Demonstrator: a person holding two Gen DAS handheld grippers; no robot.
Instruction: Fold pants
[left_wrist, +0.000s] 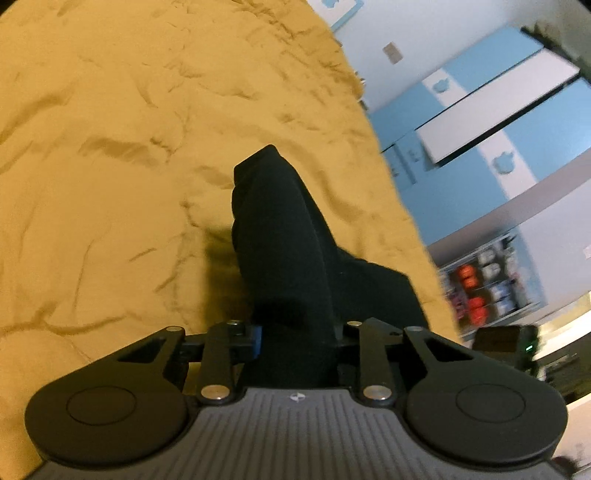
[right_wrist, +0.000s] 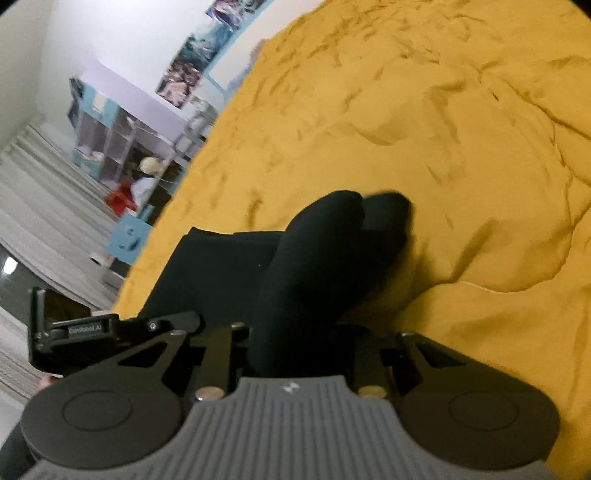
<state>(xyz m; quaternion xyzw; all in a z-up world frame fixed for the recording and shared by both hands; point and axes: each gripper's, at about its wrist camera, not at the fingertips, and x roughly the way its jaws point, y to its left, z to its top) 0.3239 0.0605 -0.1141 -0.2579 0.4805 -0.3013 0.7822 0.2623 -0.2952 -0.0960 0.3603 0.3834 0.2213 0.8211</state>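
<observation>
Pants (left_wrist: 284, 254), black and bunched, fill the gap between the fingers of both tools you hold over the mustard-yellow bedspread (left_wrist: 110, 155). Your left gripper (left_wrist: 295, 343) is narrowed onto a thick fold of the dark cloth, which rises out of its jaws and stands up in a hump above the bedspread; a blue pad edge shows beside the cloth on one finger. Your right gripper (right_wrist: 299, 343) is likewise closed down on a roll of the same fabric, the cloth running forward from its jaws to a rounded, slightly blurred end (right_wrist: 354, 214) that hangs just above the bedspread. Beside that roll, a flatter panel of the pants (right_wrist: 207, 273) lies on the bedspread near its edge. No earlier picture is at hand, so only the grip itself can be told: both pairs of fingers press on cloth, neither stands wide. Out past the bedspread's edge, the left view shows blue-and-white cupboard doors (left_wrist: 491, 107) and a shelf with red and white items (left_wrist: 484, 291), both blurred; the right view shows a striped grey rug (right_wrist: 40, 206), a blue-and-white cubby shelf (right_wrist: 107, 140) and pictures along the wall (right_wrist: 192, 59). Part of the other tool's frame (right_wrist: 66, 332) shows low in the right view, off the bedspread's edge.
</observation>
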